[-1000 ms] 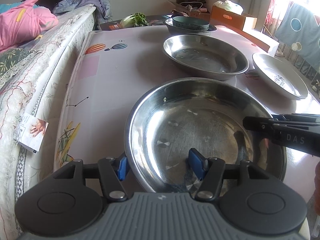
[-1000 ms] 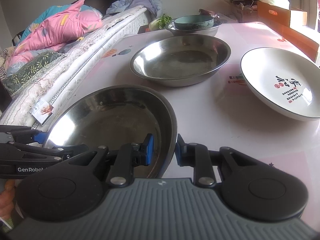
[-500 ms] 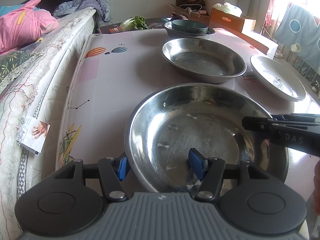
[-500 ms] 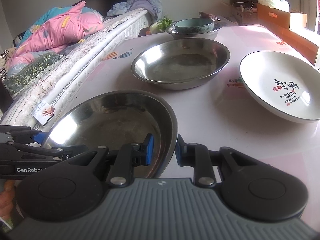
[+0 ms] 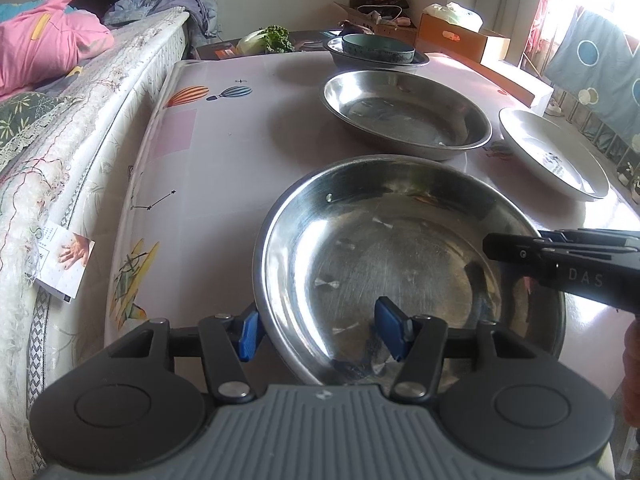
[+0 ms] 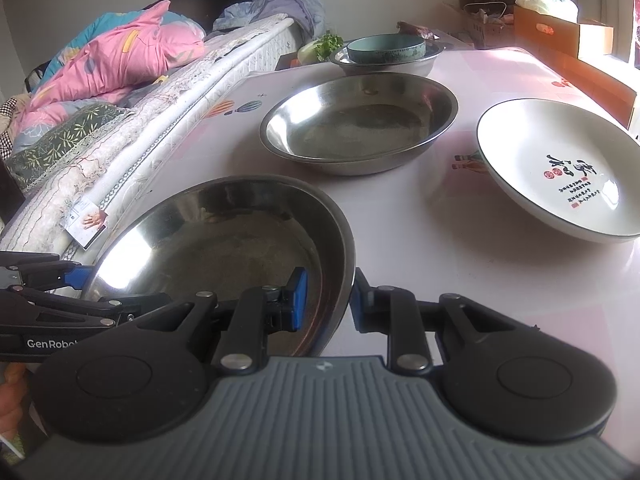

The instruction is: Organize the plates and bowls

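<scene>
The left gripper [image 5: 316, 330] straddles the near left rim of the wide, shallow stainless-steel basin [image 5: 400, 256] on the pink patterned tablecloth [image 5: 208, 184]. Its jaws are closing, the outer pad beside the wall and the inner pad well clear. Across the basin, the right gripper [image 6: 327, 300] is nearly closed, with the opposite rim between its pads. Both point steeply down. Beyond lies a second steel basin [image 6: 360, 124], a likely nesting spot, with the white ceramic plate [image 6: 560, 168] to its right.
</scene>
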`<control>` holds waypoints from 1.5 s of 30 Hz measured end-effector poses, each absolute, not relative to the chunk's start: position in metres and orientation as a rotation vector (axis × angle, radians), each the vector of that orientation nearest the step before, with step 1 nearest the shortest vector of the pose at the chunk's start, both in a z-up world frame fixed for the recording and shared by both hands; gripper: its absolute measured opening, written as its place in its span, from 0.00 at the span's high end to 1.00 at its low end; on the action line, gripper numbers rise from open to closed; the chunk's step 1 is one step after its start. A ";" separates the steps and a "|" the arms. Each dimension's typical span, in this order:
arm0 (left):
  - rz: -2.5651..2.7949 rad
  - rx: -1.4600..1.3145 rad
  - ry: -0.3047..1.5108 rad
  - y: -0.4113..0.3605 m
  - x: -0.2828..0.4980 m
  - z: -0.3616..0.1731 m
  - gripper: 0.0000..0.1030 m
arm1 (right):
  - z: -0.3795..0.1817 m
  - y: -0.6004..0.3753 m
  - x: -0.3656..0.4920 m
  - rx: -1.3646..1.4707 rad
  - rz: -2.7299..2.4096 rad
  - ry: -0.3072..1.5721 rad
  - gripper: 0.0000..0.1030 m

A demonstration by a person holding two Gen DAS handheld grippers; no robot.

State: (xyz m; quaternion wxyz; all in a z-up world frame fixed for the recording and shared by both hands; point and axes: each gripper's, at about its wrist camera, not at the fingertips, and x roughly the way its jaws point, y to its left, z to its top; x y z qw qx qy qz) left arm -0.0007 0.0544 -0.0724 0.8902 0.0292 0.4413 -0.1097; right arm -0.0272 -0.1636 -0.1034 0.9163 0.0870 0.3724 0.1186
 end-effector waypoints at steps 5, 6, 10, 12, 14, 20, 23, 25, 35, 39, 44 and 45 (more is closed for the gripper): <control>-0.223 0.055 0.922 0.059 0.009 -0.074 0.46 | -0.105 -0.162 -0.026 0.171 0.244 0.759 0.79; -0.221 0.055 0.923 0.059 0.011 -0.075 0.47 | -0.105 -0.162 -0.025 0.170 0.243 0.759 0.79; -0.209 0.061 0.915 0.058 0.014 -0.074 0.53 | -0.106 -0.161 -0.024 0.168 0.242 0.759 0.79; -0.204 0.062 0.913 0.058 0.013 -0.074 0.53 | -0.106 -0.161 -0.024 0.163 0.241 0.757 0.79; -0.203 0.067 0.910 0.057 0.012 -0.073 0.54 | -0.105 -0.162 -0.025 0.164 0.241 0.753 0.78; -0.198 0.065 0.905 0.056 0.008 -0.071 0.54 | -0.101 -0.161 -0.027 0.152 0.243 0.734 0.78; -0.196 0.061 0.896 0.057 0.006 -0.067 0.54 | -0.100 -0.162 -0.028 0.155 0.247 0.728 0.78; -0.195 0.061 0.891 0.057 0.005 -0.064 0.54 | -0.098 -0.163 -0.029 0.157 0.248 0.723 0.78; -0.193 0.061 0.861 0.055 0.002 -0.050 0.54 | -0.087 -0.166 -0.032 0.166 0.248 0.697 0.78; -0.192 0.063 0.847 0.054 0.003 -0.044 0.54 | -0.081 -0.167 -0.031 0.169 0.247 0.689 0.78; -0.193 0.066 0.832 0.052 0.006 -0.037 0.54 | -0.074 -0.169 -0.030 0.176 0.245 0.678 0.78; -0.194 0.066 0.830 0.052 0.007 -0.035 0.54 | -0.073 -0.170 -0.030 0.176 0.245 0.677 0.78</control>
